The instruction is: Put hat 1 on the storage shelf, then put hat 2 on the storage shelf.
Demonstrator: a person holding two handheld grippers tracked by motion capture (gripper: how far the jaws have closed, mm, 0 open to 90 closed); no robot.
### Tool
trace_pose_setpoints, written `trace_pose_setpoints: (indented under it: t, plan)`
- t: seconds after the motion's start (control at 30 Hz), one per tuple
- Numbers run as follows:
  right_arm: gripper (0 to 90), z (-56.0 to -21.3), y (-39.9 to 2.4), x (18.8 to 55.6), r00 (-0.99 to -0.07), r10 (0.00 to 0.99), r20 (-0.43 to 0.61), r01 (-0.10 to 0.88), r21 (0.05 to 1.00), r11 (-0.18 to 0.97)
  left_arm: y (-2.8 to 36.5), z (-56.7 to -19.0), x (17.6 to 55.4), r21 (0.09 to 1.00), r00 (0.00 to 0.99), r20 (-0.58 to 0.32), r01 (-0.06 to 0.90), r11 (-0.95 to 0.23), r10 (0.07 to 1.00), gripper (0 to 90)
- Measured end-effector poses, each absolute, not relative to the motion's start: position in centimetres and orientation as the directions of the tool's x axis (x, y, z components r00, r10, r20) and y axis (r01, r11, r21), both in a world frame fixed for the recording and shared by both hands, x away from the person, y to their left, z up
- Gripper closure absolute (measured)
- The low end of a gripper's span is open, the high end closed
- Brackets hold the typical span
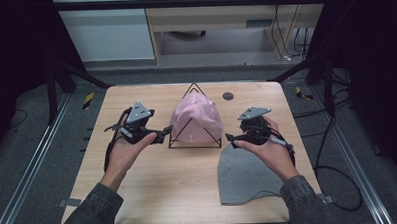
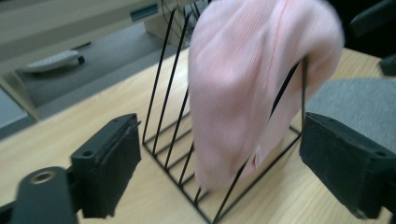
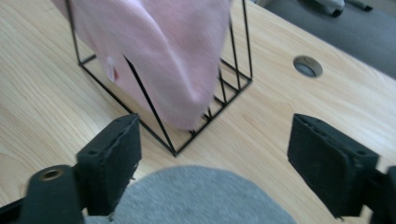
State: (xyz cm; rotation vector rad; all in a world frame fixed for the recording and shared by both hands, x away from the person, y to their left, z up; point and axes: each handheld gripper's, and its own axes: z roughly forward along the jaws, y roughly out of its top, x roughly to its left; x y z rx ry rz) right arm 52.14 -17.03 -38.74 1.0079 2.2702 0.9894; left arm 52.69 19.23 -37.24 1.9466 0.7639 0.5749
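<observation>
Pink hat [image 1: 196, 121] draped over black wire rack [image 1: 195, 141] at worktop [image 1: 154, 193] centre, left claw [image 1: 166, 133] and right claw [image 1: 231, 138] flanking it, both spread wide and empty, grey hat [image 1: 245, 175] flat near the front edge.

Both forearms are wearing dark grey, slightly mottled sleeves reaching to the wrists. The left gripper [image 1: 163, 133] is showing a black body, a grey three-cornered plate with small pale screws on top, and a black cable looping beside it. The right gripper [image 1: 231, 138] is looking the same: matte black, chunky padded jaws, round brass-coloured fittings near the base.
</observation>
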Motion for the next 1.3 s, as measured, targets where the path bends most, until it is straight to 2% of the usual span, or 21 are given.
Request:
trace_pose_setpoints:
  t: [0.1,0.2,0.57,0.9,1.07,1.3]
  plan:
    - [14.8,-39.2,-18.3,52.2,-0.606,0.789,-0.104,0.461,0.762,0.454,20.5,-39.0,52.4,0.882,0.69,0.04,0.314,-0.35,0.722,8.2]
    - [15.1,-39.6,-19.3,52.4,-0.586,0.805,-0.094,0.486,0.754,0.442,21.7,-41.1,52.1,0.868,0.68,0.037,0.342,-0.361,0.732,7.0]
    - [29.0,-41.2,-22.6,52.3,-0.534,0.842,-0.079,0.561,0.712,0.422,23.8,-44.5,51.8,0.799,0.652,0.036,0.436,-0.414,0.758,6.3]
    - [36.1,-43.3,-25.8,52.6,-0.484,0.873,-0.053,0.639,0.661,0.394,25.0,-45.5,51.4,0.768,0.617,0.043,0.482,-0.42,0.786,5.9]
    - [41.2,-44.2,-26.4,53.2,-0.475,0.879,-0.035,0.674,0.628,0.389,25.4,-45.9,51.6,0.745,0.603,0.075,0.496,-0.447,0.794,5.9]
    - [47.6,-45.1,-26.8,53.9,-0.466,0.885,-0.022,0.698,0.606,0.382,26.1,-46.2,51.8,0.732,0.586,0.066,0.522,-0.438,0.807,5.9]
